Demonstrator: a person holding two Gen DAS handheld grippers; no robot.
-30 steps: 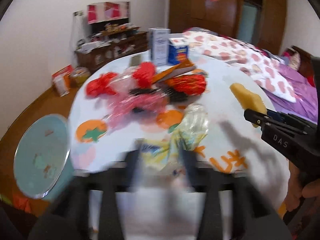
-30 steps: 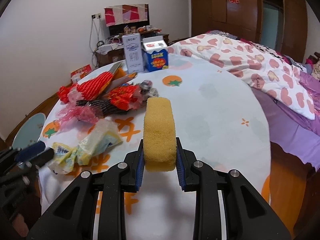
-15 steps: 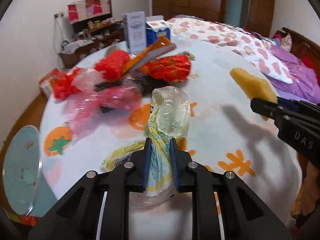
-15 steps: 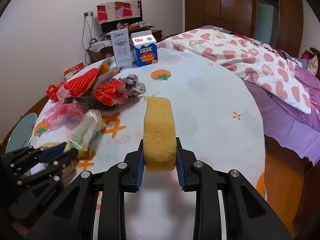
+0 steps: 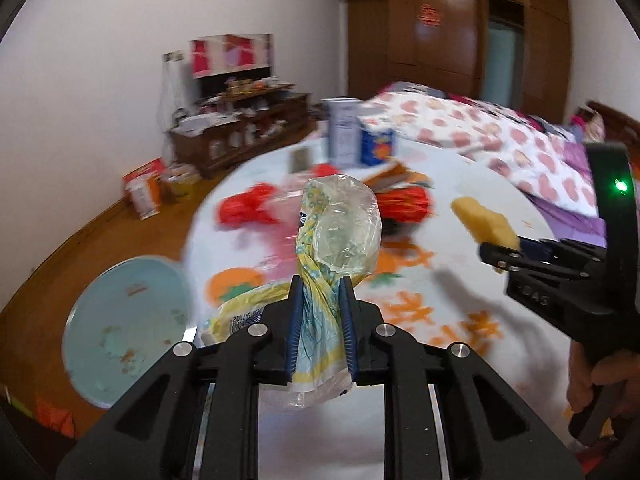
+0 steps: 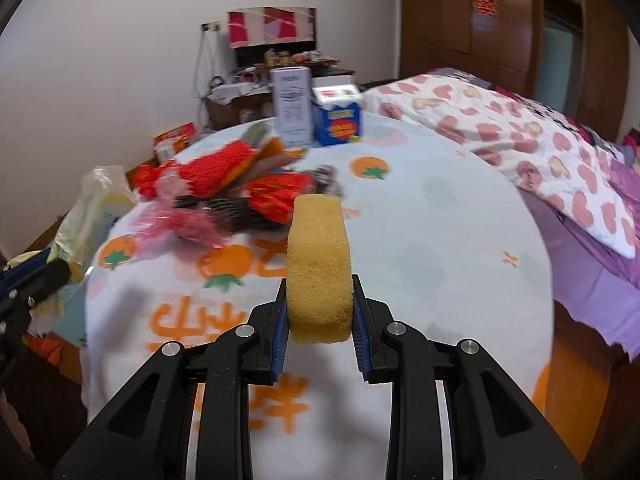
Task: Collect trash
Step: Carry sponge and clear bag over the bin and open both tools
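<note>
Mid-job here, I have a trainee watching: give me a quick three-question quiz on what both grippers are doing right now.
1. True or false: the left gripper is shut on a crumpled clear and yellow plastic bag.
2. What does the right gripper hold? A) a red mesh net B) a yellow rectangular sponge C) a blue carton
3. Fill in: in the left wrist view, the round light blue bin sits to the ____ of the held bag.

Key: 1 true; 2 B; 3 left.
</note>
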